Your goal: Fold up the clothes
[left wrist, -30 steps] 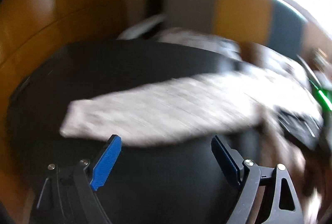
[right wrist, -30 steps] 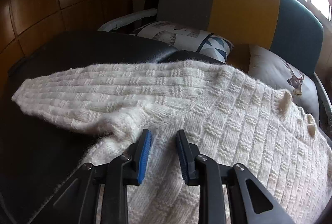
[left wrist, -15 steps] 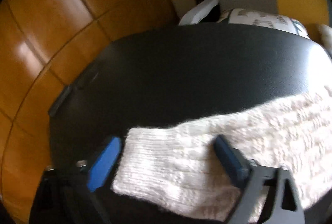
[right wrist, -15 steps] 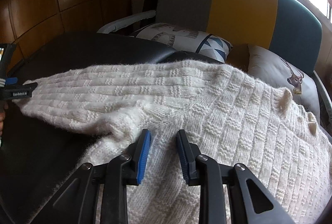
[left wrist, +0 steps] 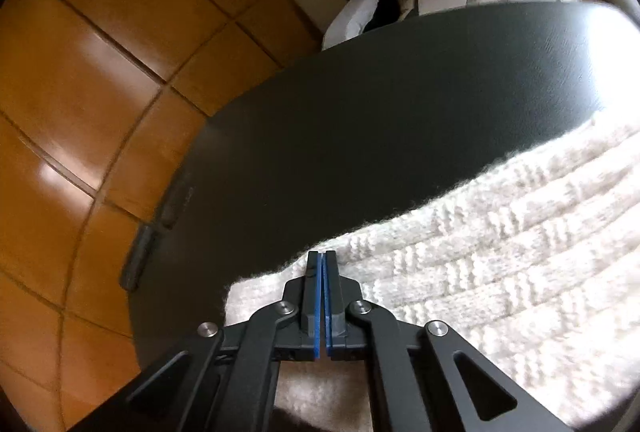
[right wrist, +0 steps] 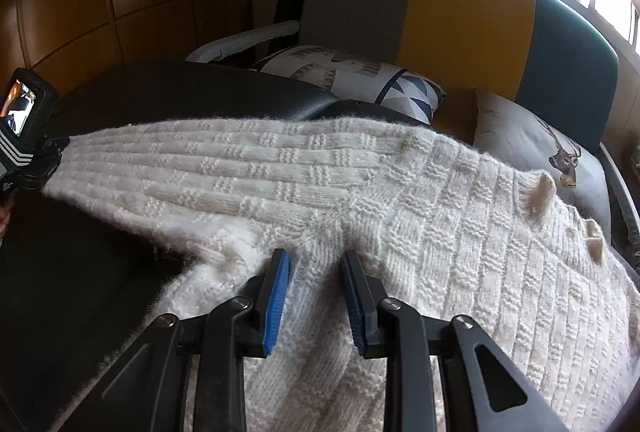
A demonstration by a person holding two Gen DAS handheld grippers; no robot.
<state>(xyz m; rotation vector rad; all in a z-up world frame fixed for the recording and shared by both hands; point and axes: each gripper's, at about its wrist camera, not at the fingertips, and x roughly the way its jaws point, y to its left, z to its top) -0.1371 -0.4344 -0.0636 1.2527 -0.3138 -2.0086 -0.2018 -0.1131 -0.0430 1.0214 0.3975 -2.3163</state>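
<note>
**Sleeve cuff pinched, armpit straddled**

My left gripper [left wrist: 322, 260] has its blue pads pressed together at the cuff end of the sweater's sleeve [left wrist: 460, 260], low in the middle of the left wrist frame. I can't make out knit between the pads, but the tips sit right on the cuff's edge, so I judge it is clamped on the sleeve rather than merely closed above it. In the right wrist view the same gripper shows at the far left edge, meeting the sleeve's tip.

The cream knit sweater [right wrist: 460, 232] lies spread over the black desk [right wrist: 180, 92], filling the centre and lower right of the right wrist frame, its sleeve stretched out toward the left edge. My right gripper [right wrist: 316, 272] stands with its pads apart, straddling a raised ridge of knit where sleeve meets body. It holds nothing that I can see (the wool rises between the pads but is not squeezed). That placement reads to me as an anchor point: steadying the armpit while the cuff is carried across would let the sleeve fold over the body.

Two knit toggles [right wrist: 542, 188] stand up along the sweater's edge at right. Behind are a patterned cushion [right wrist: 360, 80] and a stag-print cushion [right wrist: 532, 148]. The patterned one carries lettering, too blurred to read.
</note>
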